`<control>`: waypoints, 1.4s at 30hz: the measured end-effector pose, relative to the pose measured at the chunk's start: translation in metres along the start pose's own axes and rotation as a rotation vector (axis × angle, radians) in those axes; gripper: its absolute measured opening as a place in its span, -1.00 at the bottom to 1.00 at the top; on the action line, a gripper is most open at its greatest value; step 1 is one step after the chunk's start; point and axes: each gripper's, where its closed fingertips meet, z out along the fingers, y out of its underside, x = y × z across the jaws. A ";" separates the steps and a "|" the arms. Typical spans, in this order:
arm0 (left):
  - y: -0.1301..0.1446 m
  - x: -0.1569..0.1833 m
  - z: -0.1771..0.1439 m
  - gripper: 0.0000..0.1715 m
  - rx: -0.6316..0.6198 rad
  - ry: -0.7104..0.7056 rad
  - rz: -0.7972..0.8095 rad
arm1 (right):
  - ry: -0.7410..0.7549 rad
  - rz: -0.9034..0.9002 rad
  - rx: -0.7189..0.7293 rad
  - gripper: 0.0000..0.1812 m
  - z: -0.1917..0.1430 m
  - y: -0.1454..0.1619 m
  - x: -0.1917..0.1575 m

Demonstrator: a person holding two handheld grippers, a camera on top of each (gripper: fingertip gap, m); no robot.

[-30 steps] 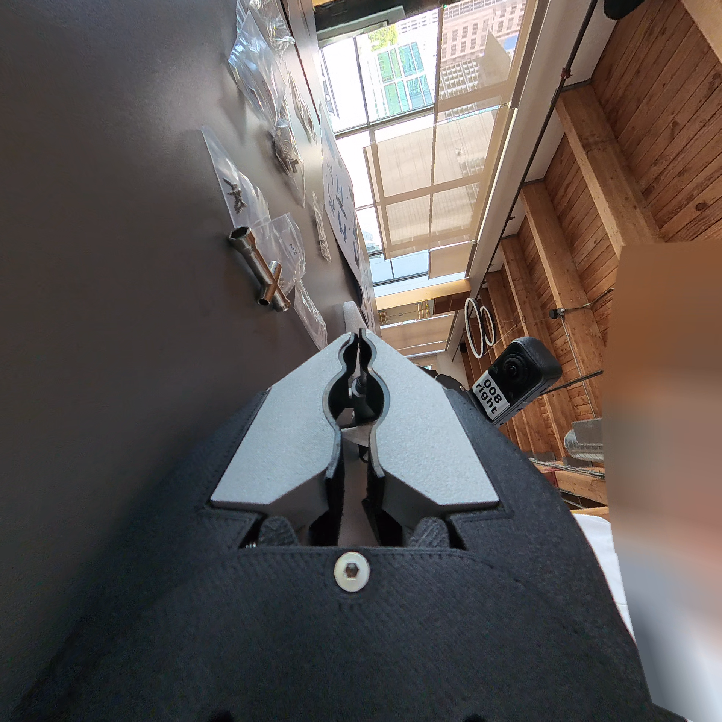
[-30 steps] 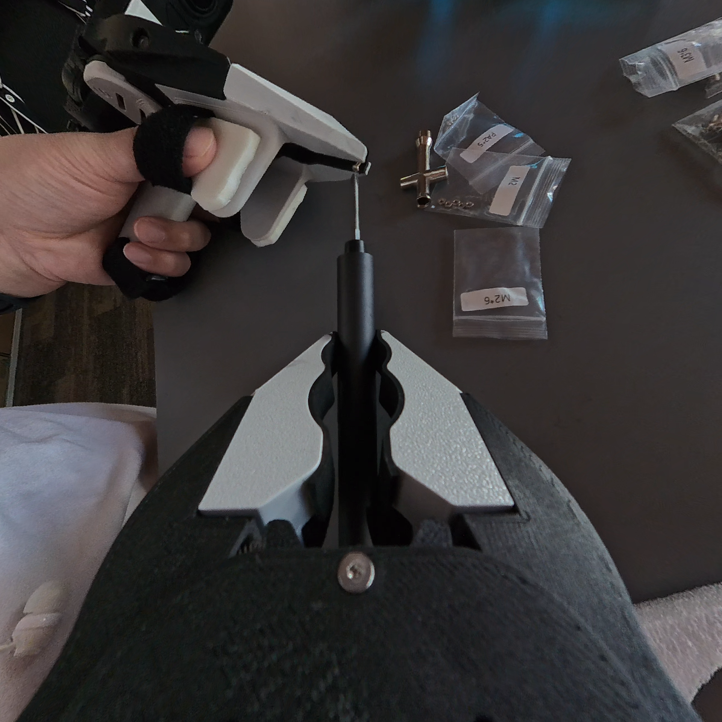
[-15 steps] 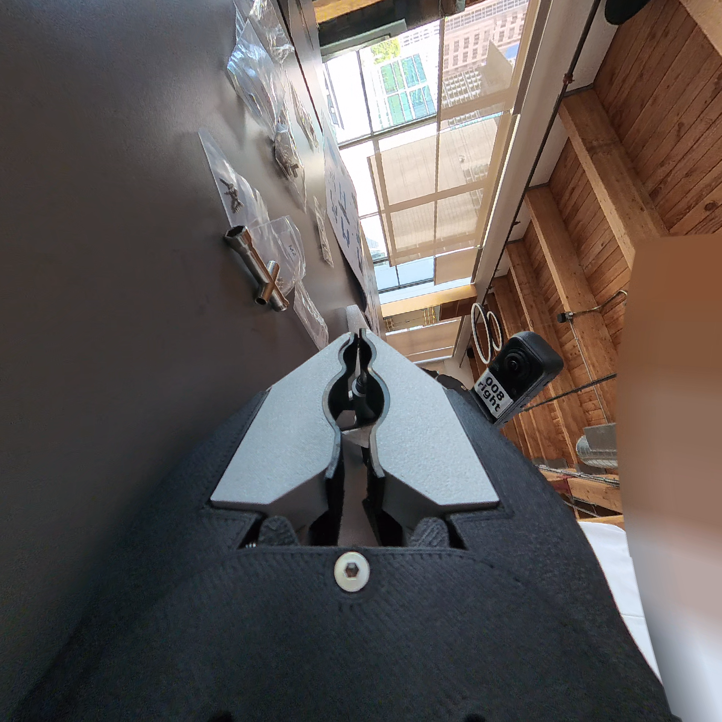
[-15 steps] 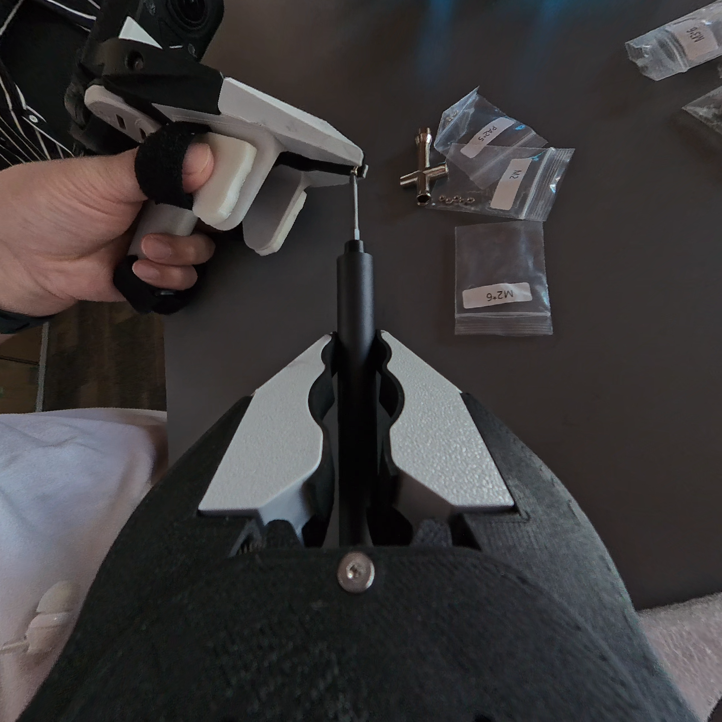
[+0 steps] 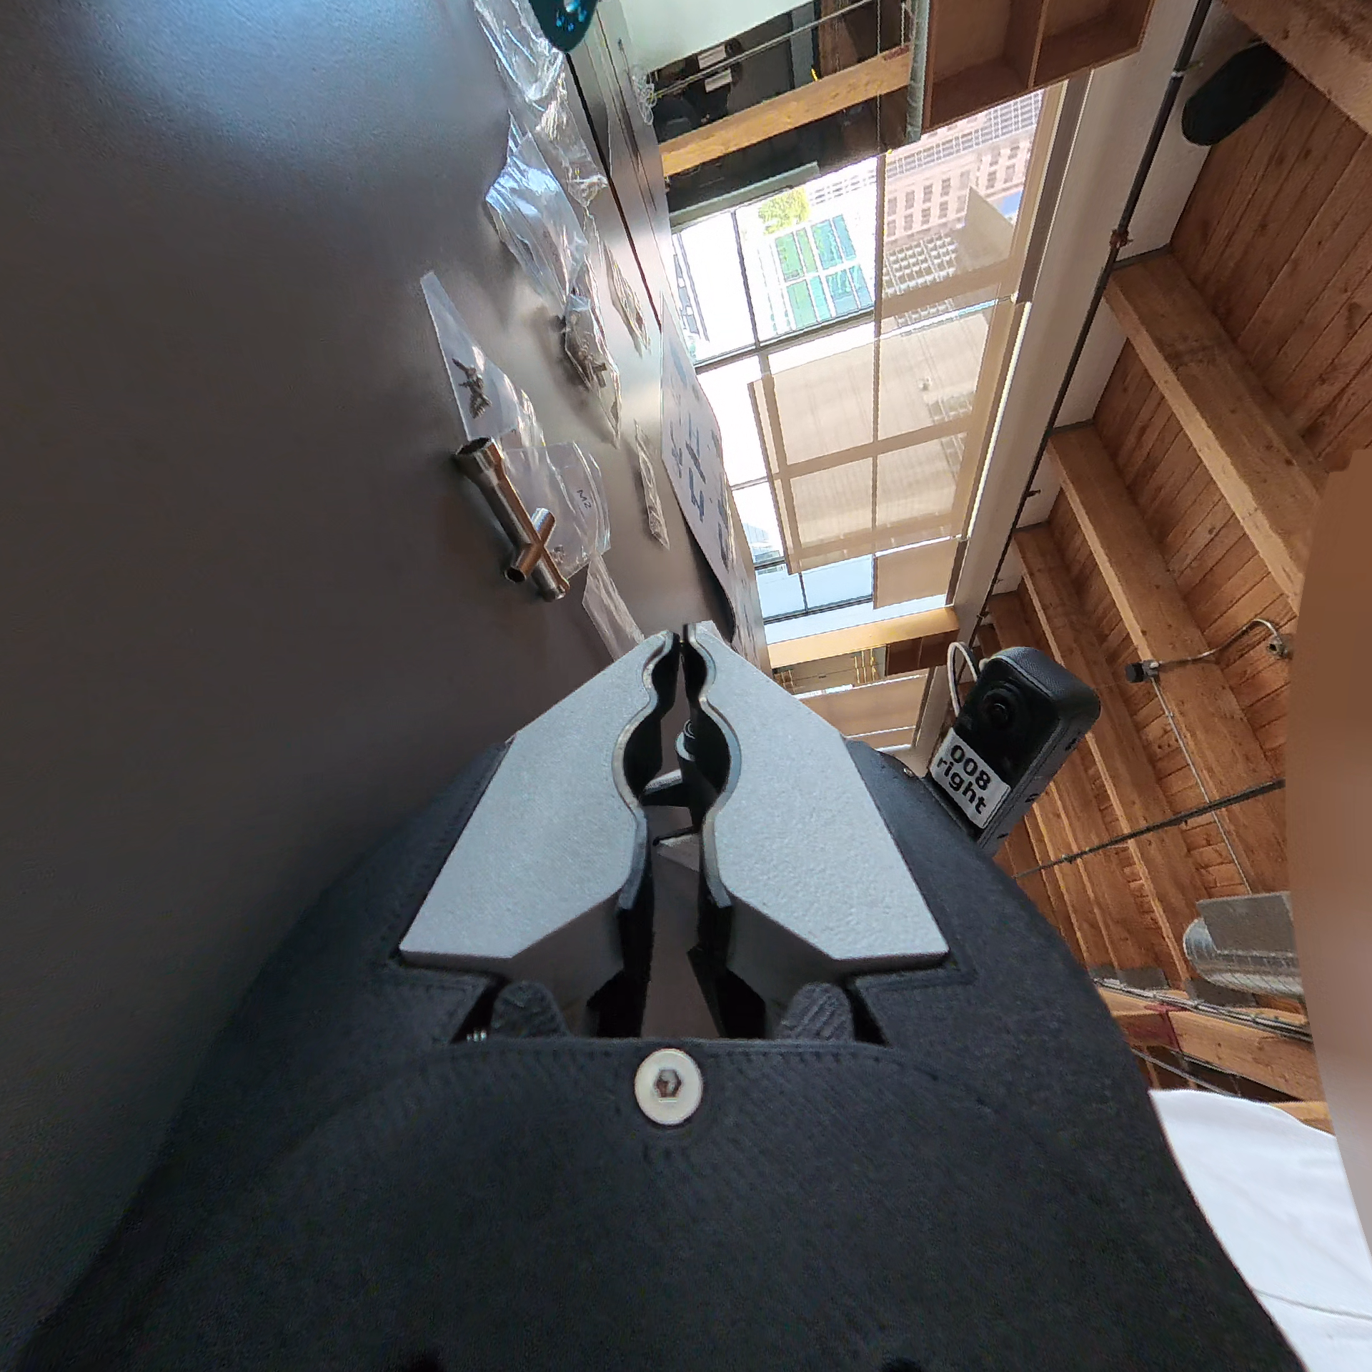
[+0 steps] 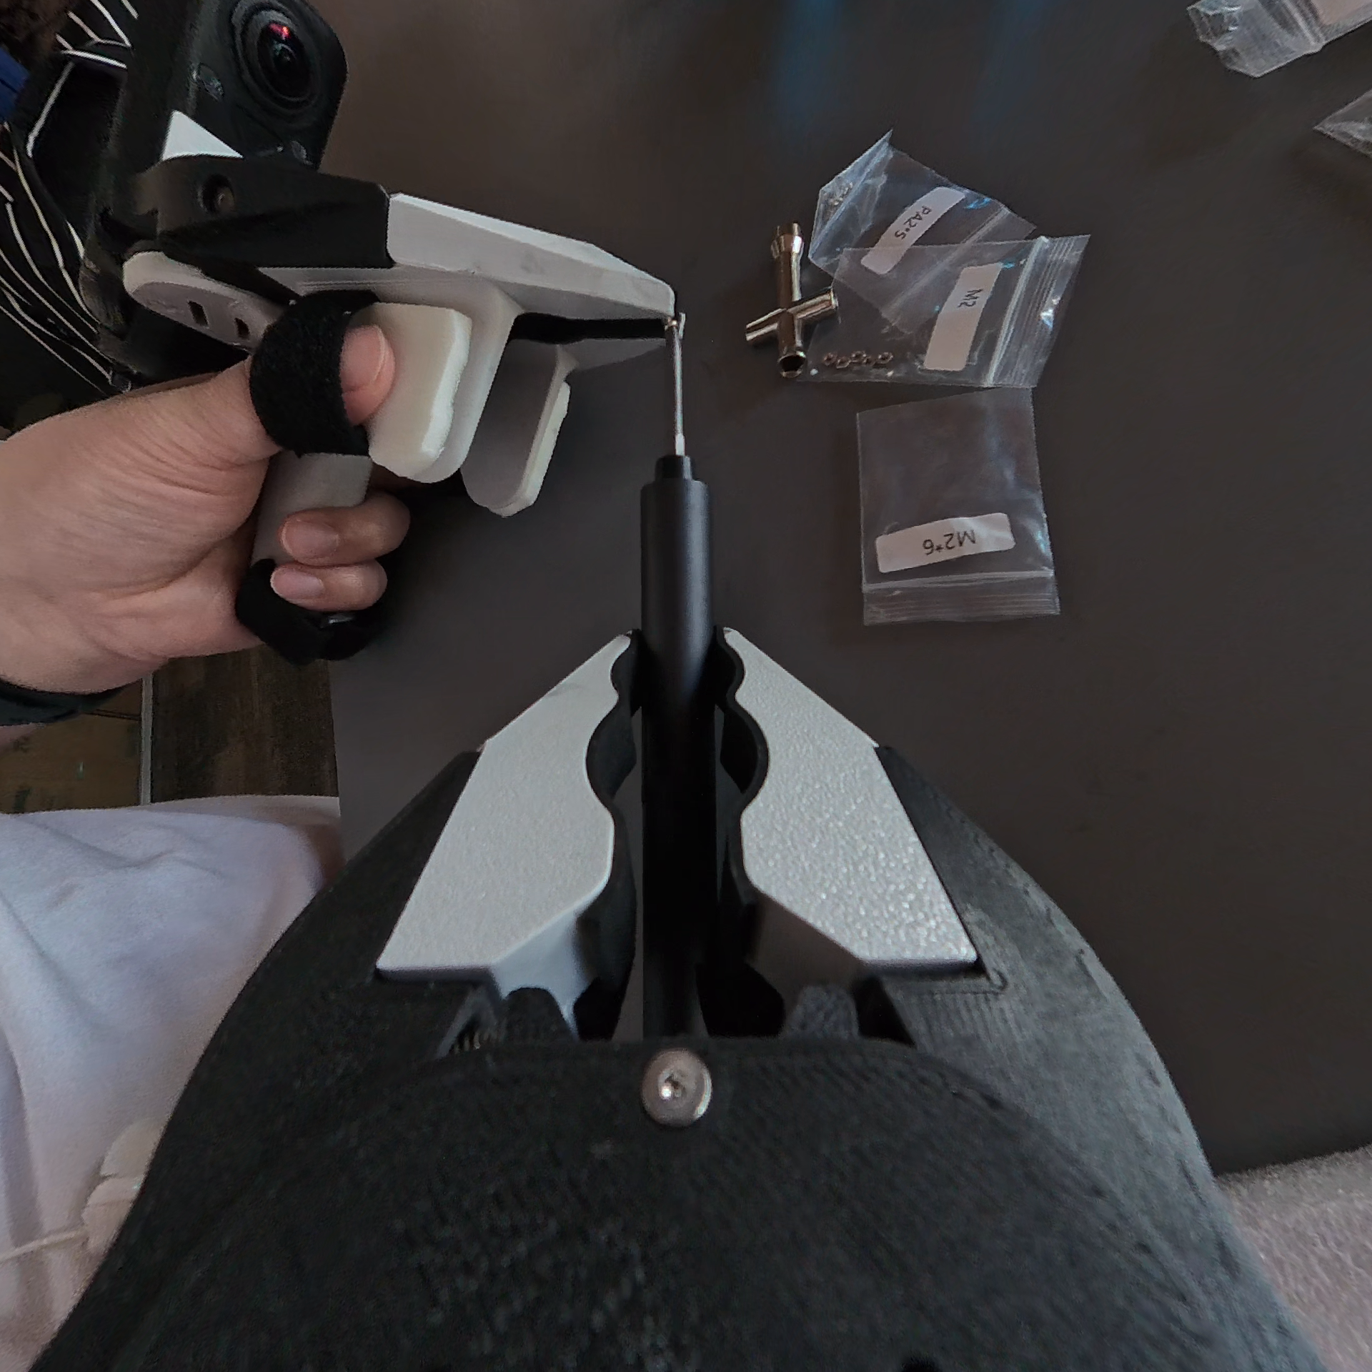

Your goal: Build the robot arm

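Right wrist view shows you the key relation: your right gripper [image 6: 677, 653] is clamped around a black screwdriver [image 6: 674, 638] whose long axis runs straight ahead along the fingers, and its thin silver bit [image 6: 677, 386] reaches forward to the very tip of your left gripper [image 6: 672, 315], which comes in from the left, crosswise to the driver. That left gripper's fingers are pressed together on something tiny and metallic at their tip; it is too small to say what. In the left wrist view your left gripper [image 5: 683, 646] again reads as closed, with the driver's end seen through the gap. Beyond the bit, off to the right on the dark table [image 6: 1188, 817], lie a small metal cross wrench [image 6: 791, 323] and several clear zip bags [image 6: 958, 512] with white labels bearing short printed codes, well apart from both grippers
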 end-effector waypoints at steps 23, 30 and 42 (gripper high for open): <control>0.009 -0.007 -0.006 -1.00 -0.153 -0.040 -0.041 | 0.176 -0.244 -0.074 -0.79 -0.003 0.005 0.010; 0.010 -0.009 -0.008 -1.00 -0.186 -0.072 -0.055 | 0.328 -0.465 -0.103 -0.80 -0.006 0.002 0.014; 0.018 -0.011 -0.011 -1.00 -0.249 -0.056 -0.161 | 0.506 -0.759 -0.146 -0.81 -0.013 -0.001 0.023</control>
